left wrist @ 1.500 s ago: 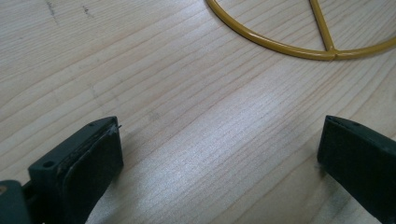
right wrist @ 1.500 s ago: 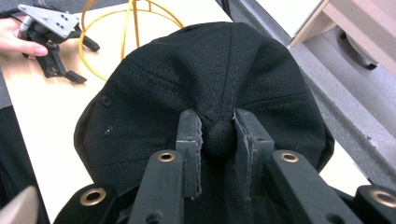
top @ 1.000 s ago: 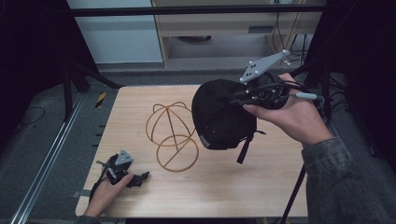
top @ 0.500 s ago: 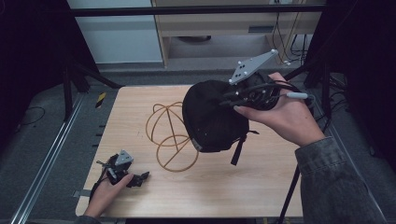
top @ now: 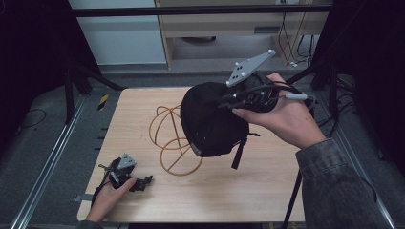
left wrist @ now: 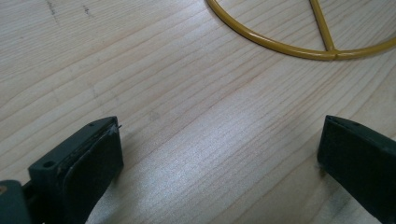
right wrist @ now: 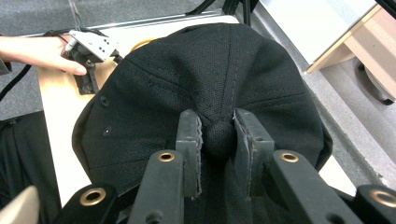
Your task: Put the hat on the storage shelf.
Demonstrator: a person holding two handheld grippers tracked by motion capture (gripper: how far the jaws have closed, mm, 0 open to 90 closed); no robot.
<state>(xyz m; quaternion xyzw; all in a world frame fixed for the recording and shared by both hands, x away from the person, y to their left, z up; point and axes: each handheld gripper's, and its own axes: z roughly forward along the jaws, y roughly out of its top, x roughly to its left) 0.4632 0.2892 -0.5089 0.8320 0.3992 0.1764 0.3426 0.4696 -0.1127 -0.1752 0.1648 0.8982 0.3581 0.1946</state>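
Observation:
A black cap (top: 210,121) hangs in the air over the table's middle, partly covering a yellow wire frame (top: 169,138) that stands on the wood. My right gripper (top: 228,102) is shut on the cap's top button; in the right gripper view the button sits pinched between the jaws of the right gripper (right wrist: 218,123), with the cap's crown (right wrist: 210,74) spread beyond. My left gripper (top: 143,182) rests on the table at the front left, held by a hand. In its own view the left gripper (left wrist: 219,140) stands open over bare wood, the wire frame's base ring (left wrist: 280,44) just ahead.
The wooden table (top: 267,181) has free surface at the right and front. The cap's strap (top: 237,152) dangles below it. A metal rail (top: 52,162) runs along the table's left side. A cabinet (top: 215,28) stands behind the table.
My right gripper has carried the cap leftward and a little lower, so it now overlaps more of the wire frame. The left gripper has stayed put.

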